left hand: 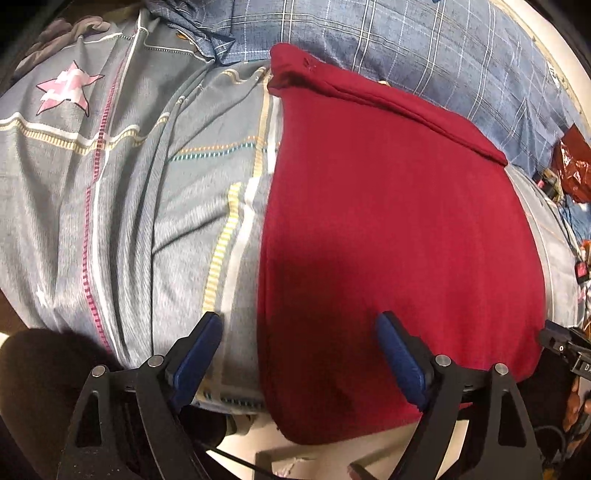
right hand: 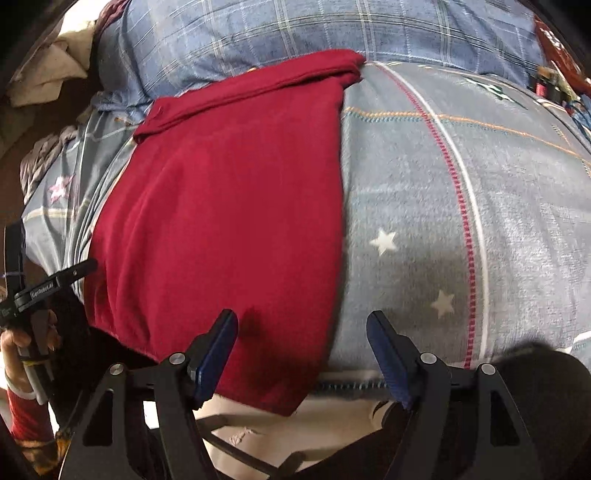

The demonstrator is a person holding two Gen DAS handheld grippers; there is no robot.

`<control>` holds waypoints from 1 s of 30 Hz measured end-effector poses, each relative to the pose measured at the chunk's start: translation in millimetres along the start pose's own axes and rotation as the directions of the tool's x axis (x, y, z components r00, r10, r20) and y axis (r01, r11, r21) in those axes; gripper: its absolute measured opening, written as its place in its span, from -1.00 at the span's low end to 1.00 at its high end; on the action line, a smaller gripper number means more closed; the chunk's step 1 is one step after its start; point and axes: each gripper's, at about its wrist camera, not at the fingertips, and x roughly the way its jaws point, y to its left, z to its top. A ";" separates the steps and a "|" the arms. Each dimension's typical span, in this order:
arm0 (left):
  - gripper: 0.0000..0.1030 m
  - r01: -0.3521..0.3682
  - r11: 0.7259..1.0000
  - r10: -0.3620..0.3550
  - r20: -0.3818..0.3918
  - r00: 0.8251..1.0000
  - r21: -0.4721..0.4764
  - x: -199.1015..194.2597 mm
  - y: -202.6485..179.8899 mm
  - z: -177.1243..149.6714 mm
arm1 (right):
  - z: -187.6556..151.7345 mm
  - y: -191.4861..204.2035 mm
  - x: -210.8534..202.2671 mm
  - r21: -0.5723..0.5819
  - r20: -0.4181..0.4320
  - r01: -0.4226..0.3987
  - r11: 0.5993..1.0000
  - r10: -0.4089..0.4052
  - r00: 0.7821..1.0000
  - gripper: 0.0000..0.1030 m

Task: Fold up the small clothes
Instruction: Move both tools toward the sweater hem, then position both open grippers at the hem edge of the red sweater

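Two grippers hover low over the near edge of a bed, both pointing forward across it. Left gripper [left hand: 299,328] has its jaws wide apart, holding nothing; the red garment [left hand: 388,229] lies flat ahead, under its right jaw. Right gripper [right hand: 301,326] is equally spread and empty, the garment's right edge running between its jaws. Beyond the jaws, a grey star-print bedsheet [right hand: 424,206] and blue plaid blanket [right hand: 295,33]
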 end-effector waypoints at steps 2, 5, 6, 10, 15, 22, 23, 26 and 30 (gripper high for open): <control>0.67 -0.011 1.000 0.011 -0.002 1.000 0.013 -0.1 -1.9 -3.1 | -3.8 3.0 2.3 -0.006 -0.010 -0.014 1.000 0.014 1.000 0.44; 0.70 -0.033 0.999 0.034 -0.004 0.999 0.042 1.7 -5.2 -5.4 | -6.0 6.4 6.2 -0.004 -0.019 -0.042 0.999 0.042 0.999 0.47; 0.73 -0.040 0.998 0.041 -0.003 0.999 0.048 1.4 -6.7 -6.6 | -5.9 7.3 6.4 -0.006 -0.018 -0.044 0.999 0.044 0.999 0.47; 0.88 -0.057 0.995 0.058 -0.009 0.998 0.079 6.1 -12.5 -9.6 | -4.7 8.1 6.6 0.004 -0.013 -0.057 0.998 0.057 0.998 0.51; 0.98 -0.061 0.995 0.062 -0.010 0.998 0.076 7.9 -11.8 -11.2 | -7.3 10.0 6.9 -0.005 -0.011 -0.060 0.998 0.060 0.998 0.55; 0.98 -0.053 0.995 0.054 -0.003 0.999 0.085 9.0 -9.3 -12.2 | -5.4 12.3 8.2 -0.001 -0.017 -0.064 0.998 0.064 0.998 0.55; 0.98 -0.053 0.995 0.054 -0.003 0.999 0.084 8.4 -9.9 -12.6 | -5.6 13.1 8.1 -0.001 -0.017 -0.064 0.998 0.064 0.998 0.56; 0.98 -0.052 0.995 0.053 -0.009 0.999 0.086 8.6 -11.9 -12.6 | -5.6 13.5 8.2 -0.006 -0.018 -0.064 0.998 0.064 0.998 0.56; 0.98 -0.038 0.995 0.040 -0.018 0.999 0.088 8.6 -9.6 -10.2 | -6.4 16.9 10.2 -0.022 -0.014 -0.060 0.998 0.060 0.998 0.56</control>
